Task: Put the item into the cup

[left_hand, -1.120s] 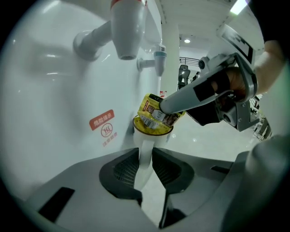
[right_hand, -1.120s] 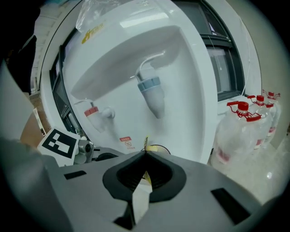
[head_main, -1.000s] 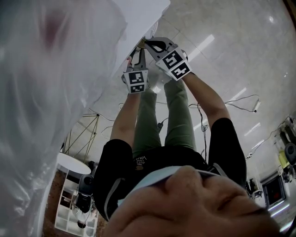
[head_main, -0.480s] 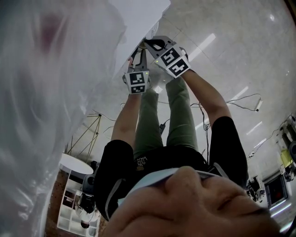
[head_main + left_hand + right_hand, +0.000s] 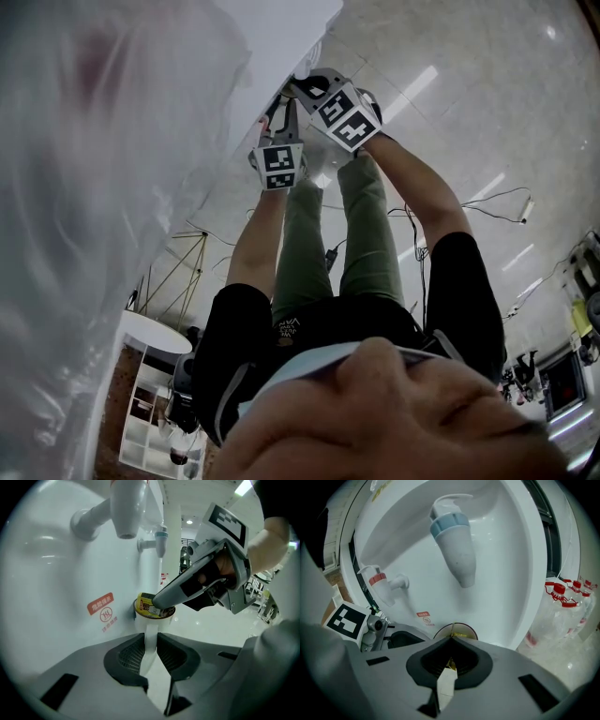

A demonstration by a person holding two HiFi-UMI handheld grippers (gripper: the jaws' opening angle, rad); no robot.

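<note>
A white paper cup (image 5: 143,620) stands in the recess of a white water dispenser (image 5: 56,573), under its taps. My left gripper (image 5: 151,639) is shut on the cup's white paper handle. A yellow packet (image 5: 146,603) sticks into the cup's mouth, and my right gripper (image 5: 157,605) is shut on it, its fingertips at the rim. In the right gripper view the right gripper (image 5: 451,641) points down at the cup's rim (image 5: 465,629), with the yellow packet (image 5: 459,634) showing inside. In the head view the left gripper (image 5: 277,105) and the right gripper (image 5: 298,82) meet at the dispenser.
A red-collared tap (image 5: 382,581) and a blue-collared tap (image 5: 452,531) hang above the cup. A red warning label (image 5: 101,604) is on the dispenser's back wall. Red-capped water bottles (image 5: 555,606) stand at the right. Clear plastic sheeting (image 5: 94,187) fills the head view's left.
My right gripper has edged a little toward the dispenser and tilted slightly. The left gripper has held still.
</note>
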